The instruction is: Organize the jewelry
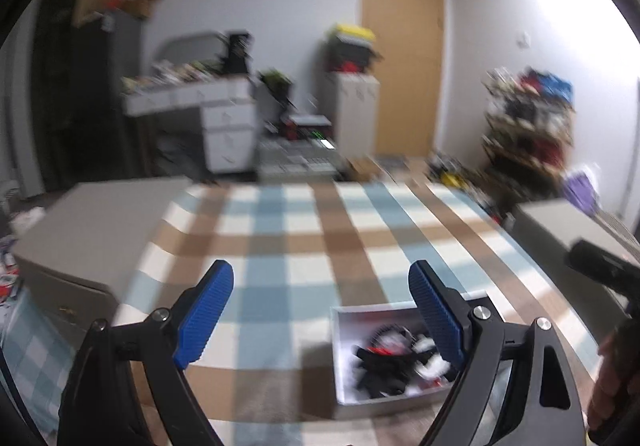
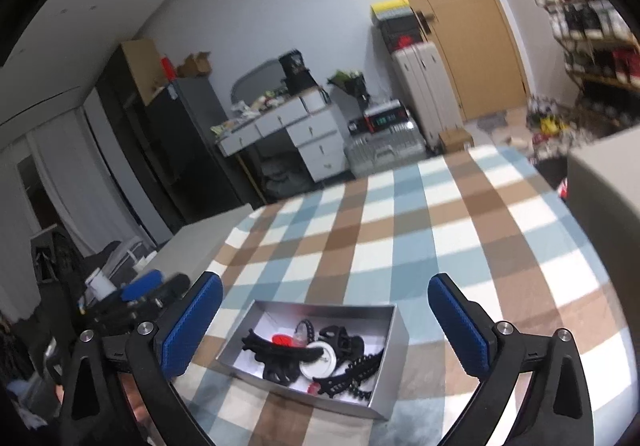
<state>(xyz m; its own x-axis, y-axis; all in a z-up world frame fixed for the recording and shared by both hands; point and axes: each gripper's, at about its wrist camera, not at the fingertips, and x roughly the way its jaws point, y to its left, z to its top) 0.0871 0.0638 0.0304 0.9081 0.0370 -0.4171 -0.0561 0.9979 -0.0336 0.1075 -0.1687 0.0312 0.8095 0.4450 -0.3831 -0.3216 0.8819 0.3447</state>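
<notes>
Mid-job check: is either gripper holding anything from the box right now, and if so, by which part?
Nothing is held. The left gripper and right gripper are both open, with nothing between their fingers. The hair clips all lie in the grey box.

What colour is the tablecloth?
The tablecloth is checked blue, brown and white, clearest in the right wrist view.

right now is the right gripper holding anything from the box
No, the right gripper is open and empty above the box.
</notes>
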